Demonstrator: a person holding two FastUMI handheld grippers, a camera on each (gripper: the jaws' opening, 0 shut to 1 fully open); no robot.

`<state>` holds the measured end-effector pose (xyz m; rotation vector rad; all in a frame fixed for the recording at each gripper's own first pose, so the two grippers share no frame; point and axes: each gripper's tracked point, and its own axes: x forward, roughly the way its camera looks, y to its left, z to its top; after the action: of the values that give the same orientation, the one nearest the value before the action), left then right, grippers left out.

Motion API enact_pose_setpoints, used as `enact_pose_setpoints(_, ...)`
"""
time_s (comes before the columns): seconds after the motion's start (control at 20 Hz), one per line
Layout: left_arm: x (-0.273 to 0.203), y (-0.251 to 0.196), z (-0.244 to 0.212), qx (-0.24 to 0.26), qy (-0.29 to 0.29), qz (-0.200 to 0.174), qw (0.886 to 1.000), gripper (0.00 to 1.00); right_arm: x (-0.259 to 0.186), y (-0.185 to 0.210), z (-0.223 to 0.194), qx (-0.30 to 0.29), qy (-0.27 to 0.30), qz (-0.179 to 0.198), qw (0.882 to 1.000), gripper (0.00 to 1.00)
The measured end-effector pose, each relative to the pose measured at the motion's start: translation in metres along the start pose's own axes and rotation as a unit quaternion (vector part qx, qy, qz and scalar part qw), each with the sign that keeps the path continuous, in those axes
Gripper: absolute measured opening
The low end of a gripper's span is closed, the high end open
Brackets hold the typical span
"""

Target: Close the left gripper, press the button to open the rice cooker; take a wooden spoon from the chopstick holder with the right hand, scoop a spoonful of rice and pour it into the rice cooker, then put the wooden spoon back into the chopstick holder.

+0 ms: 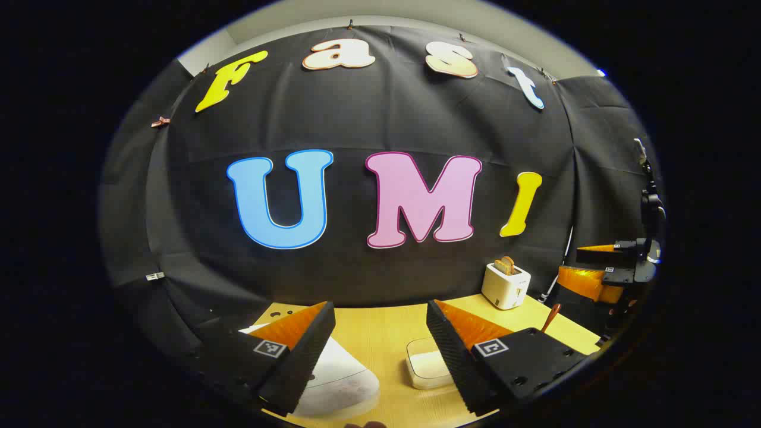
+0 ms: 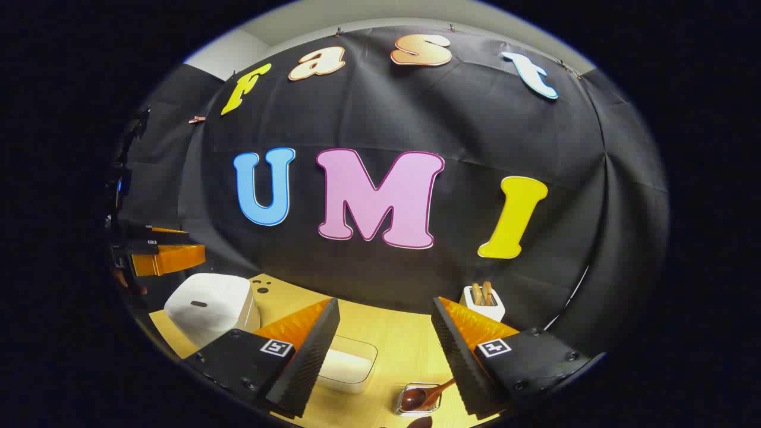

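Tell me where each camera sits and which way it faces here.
Left gripper view: rides the left claw, facing the booth wall over the wooden table; its open fingers frame the white rice cooker; the right claw shows at far right.
Right gripper view: rides the right claw, facing the same wall; the left claw shows at far left.
Shared: white toaster, clear rice container, rice cooker.

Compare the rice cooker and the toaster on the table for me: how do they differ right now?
The rice cooker is broad, low and rounded; the toaster is narrower and boxier. The rice cooker's lid is shut, while the toaster has slices of toast sticking out of its top. The cooker sits at the table's left, the toaster far right near the cloth wall. Both are white.
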<state>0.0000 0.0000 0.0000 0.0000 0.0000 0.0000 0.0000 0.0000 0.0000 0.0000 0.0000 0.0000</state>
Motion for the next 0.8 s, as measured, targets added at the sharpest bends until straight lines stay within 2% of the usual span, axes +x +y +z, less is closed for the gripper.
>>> enact_pose_setpoints(0.7, -0.0024, 0.0047, 0.0055, -0.008, -0.008, 0.001, 1.0, 0.98, 0.0017, 0.0004, -0.0021, -0.001, 0.003, 0.002, 1.0, 0.96)
enact_pose_setpoints(0.8, -0.0033, 0.0097, 0.0068, -0.007, -0.009, 0.011, 1.0, 0.98, 0.0019, 0.0014, -0.0006, 0.0, 0.002, 0.003, 1.0, 0.96)
